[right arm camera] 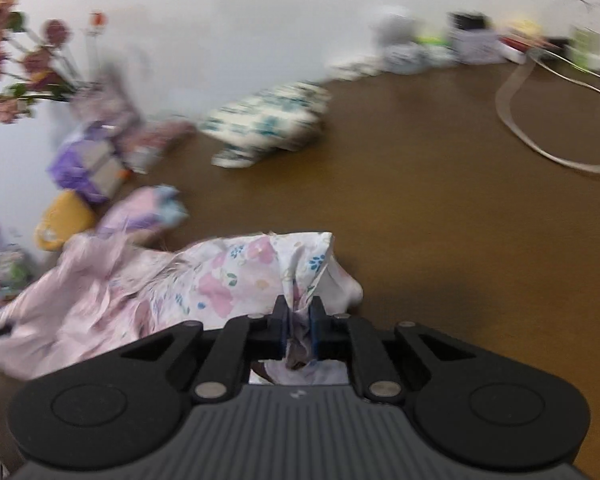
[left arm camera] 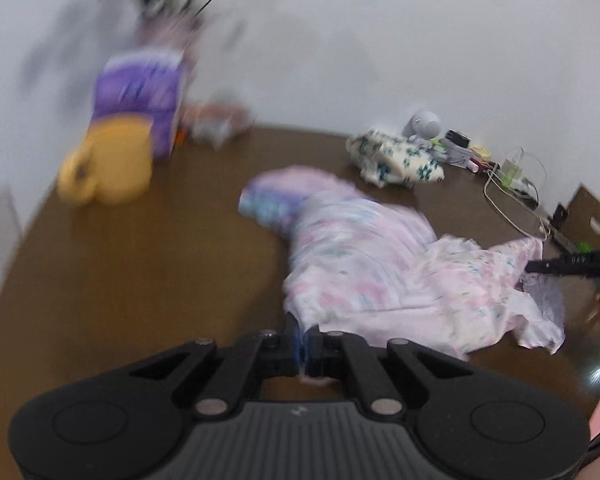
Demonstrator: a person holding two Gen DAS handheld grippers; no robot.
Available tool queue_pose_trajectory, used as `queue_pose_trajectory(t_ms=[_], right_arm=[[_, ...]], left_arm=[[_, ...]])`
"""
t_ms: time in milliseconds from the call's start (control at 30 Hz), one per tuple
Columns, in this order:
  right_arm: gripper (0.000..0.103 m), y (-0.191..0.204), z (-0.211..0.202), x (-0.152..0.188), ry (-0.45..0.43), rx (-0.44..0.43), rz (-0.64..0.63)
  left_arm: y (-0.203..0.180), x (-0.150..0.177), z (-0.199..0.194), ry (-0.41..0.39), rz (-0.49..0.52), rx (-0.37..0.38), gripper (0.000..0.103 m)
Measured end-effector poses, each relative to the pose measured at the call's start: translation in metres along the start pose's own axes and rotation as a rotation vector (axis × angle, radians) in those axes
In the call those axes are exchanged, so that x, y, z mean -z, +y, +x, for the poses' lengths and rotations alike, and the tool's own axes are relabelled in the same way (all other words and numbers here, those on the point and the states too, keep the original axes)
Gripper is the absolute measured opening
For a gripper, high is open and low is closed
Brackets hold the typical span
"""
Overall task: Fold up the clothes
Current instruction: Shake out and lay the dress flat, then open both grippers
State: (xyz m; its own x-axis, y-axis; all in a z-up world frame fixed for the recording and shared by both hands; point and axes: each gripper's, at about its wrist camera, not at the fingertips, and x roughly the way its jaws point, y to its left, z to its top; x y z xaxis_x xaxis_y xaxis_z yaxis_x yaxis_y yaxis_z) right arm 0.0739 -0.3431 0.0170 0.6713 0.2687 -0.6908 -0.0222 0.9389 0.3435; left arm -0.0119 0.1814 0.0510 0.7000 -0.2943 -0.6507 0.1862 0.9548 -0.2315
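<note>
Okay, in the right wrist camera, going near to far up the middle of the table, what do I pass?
Right gripper shut on the pink floral garment → bare brown table → white cloth with teal print → white wall.

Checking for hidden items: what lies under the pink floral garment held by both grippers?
Around the pink floral cloth garment only the brown wooden table shows. Whatever lies beneath its bunched middle is covered and cannot be seen.
</note>
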Motion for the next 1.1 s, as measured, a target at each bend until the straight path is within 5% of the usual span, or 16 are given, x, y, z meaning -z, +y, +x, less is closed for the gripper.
queue_pose_trajectory(t_ms=[100, 200, 333, 433, 600, 767, 967, 1000, 1100], right_arm=[[0.010, -0.021, -0.003, 0.011, 0.014, 0.038, 0.022], [0.019, -0.030, -0.011, 0.019, -0.002, 0.058, 0.036], [0.034, -0.023, -0.038, 0.027, -0.093, 0.110, 0.009], [0.044, -0.008, -0.056, 0.036, -0.156, 0.127, -0.044], [0.050, 0.037, -0.055, 0.050, -0.140, 0.025, -0.186], [0.050, 0.088, -0.019, 0.058, -0.060, -0.052, -0.314], [0.051, 0.115, 0.014, 0.058, -0.024, -0.055, -0.386], [0.051, 0.114, 0.016, 0.058, -0.017, -0.061, -0.389], [0.051, 0.112, 0.021, 0.060, 0.000, -0.072, -0.394]], left_arm=[[0.007, 0.021, -0.003, -0.003, -0.086, -0.028, 0.005], [-0.006, 0.026, -0.011, -0.039, -0.036, -0.056, 0.026], [-0.051, 0.023, -0.028, -0.112, 0.172, -0.079, 0.066], [-0.090, 0.029, -0.029, -0.117, 0.318, -0.030, 0.079], [-0.150, 0.032, 0.010, -0.020, 0.478, 0.042, 0.079], [-0.188, 0.025, 0.063, 0.058, 0.583, -0.088, 0.079], [-0.192, 0.022, 0.106, 0.123, 0.645, -0.226, 0.079], [-0.190, 0.022, 0.110, 0.129, 0.640, -0.232, 0.073], [-0.176, 0.012, 0.112, 0.144, 0.576, -0.215, 0.035]])
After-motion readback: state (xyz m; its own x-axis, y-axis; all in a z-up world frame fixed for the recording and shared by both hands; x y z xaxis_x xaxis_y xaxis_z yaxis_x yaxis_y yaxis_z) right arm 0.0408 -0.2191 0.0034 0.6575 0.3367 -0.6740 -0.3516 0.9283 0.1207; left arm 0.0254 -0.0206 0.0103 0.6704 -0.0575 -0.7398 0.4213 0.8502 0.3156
